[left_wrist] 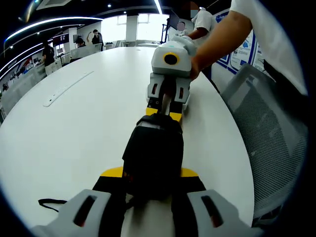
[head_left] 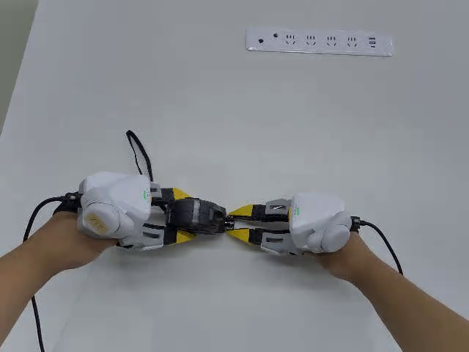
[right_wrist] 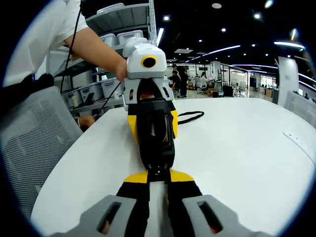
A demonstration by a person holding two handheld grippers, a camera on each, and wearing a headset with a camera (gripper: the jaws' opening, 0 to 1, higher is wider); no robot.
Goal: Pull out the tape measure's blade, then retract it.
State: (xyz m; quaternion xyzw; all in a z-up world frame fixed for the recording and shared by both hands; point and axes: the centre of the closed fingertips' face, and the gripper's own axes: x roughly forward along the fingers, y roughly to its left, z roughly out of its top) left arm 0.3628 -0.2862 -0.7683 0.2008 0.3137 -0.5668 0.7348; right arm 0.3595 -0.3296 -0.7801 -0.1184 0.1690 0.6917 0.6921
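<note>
Left of centre in the head view, the left gripper clamps the black tape measure across its case, over the white counter. The right gripper, jaws nearly together, pinches at the case mouth, apparently on the blade tip. The case looks rigid and chunky, best held by its flat sides. The thin, springy blade is best taken by its end hook and pulled straight.

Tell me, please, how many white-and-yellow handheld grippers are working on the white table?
2. The left gripper clamps the black plastic tape measure left of centre; the right gripper, facing it from the right, pinches its blade tip.
</note>
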